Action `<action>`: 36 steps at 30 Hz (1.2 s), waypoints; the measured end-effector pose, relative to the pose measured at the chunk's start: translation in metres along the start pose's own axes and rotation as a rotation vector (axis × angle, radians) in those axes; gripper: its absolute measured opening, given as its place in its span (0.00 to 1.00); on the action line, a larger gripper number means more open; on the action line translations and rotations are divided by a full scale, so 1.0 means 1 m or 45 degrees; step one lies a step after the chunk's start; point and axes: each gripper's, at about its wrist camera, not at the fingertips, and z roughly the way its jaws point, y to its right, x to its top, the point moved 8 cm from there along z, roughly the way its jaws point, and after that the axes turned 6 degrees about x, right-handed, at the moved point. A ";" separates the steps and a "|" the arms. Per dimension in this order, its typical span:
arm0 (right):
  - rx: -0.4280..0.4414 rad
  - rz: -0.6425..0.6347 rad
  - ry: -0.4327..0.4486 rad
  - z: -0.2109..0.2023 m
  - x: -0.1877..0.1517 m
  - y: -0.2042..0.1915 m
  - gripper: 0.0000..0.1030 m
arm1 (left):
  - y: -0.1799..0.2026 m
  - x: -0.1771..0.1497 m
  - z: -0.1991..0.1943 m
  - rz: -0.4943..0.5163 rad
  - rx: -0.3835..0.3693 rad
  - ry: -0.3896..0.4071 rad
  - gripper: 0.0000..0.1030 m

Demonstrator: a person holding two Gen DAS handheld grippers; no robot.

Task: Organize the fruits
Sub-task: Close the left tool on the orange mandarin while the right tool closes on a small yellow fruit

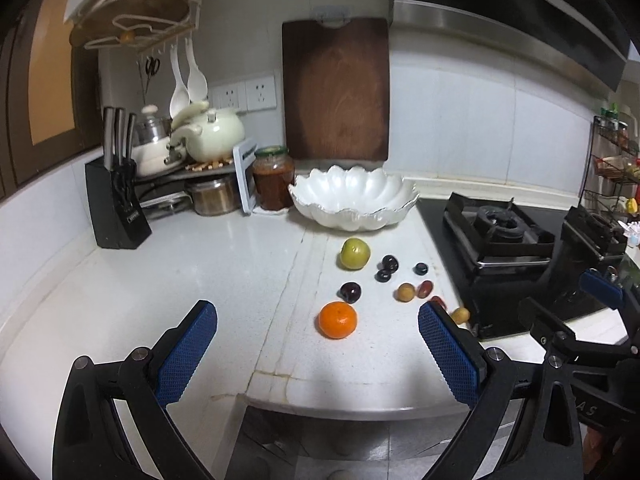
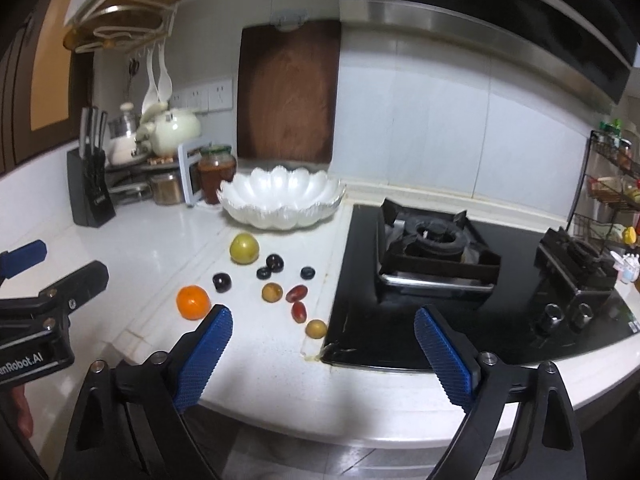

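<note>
orange [image 1: 337,319], green apple [image 1: 355,253], dark and red grapes [image 1: 389,263] lie loose on the counter, white shell-shaped bowl [image 1: 352,196] sits empty behind them

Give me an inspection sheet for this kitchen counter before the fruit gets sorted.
Surface: white counter, cracked seam near its front edge.
Job's things: orange, green fruit, dark plum, several smaller dark, red and yellow fruits, all loose on the counter; white bowl has no fruit in it.
Clutter: knife block, jar, stacked pots.
Grippers: left gripper and right gripper both open, holding nothing, above the counter's front edge.
Cables: nothing seen.
Surroundings: gas stove to the right, cutting board against the wall, spice rack far right.
</note>
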 end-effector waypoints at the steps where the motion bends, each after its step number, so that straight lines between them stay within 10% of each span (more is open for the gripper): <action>1: 0.003 0.001 -0.023 0.009 -0.002 0.000 0.86 | 0.001 -0.001 0.005 0.002 -0.002 -0.009 0.97; 20: -0.004 0.027 -0.315 0.121 -0.039 0.003 0.57 | 0.030 -0.042 0.127 0.085 -0.086 -0.344 0.82; 36: -0.044 0.042 -0.378 0.150 -0.050 0.001 0.45 | 0.040 -0.054 0.170 0.091 -0.166 -0.438 0.70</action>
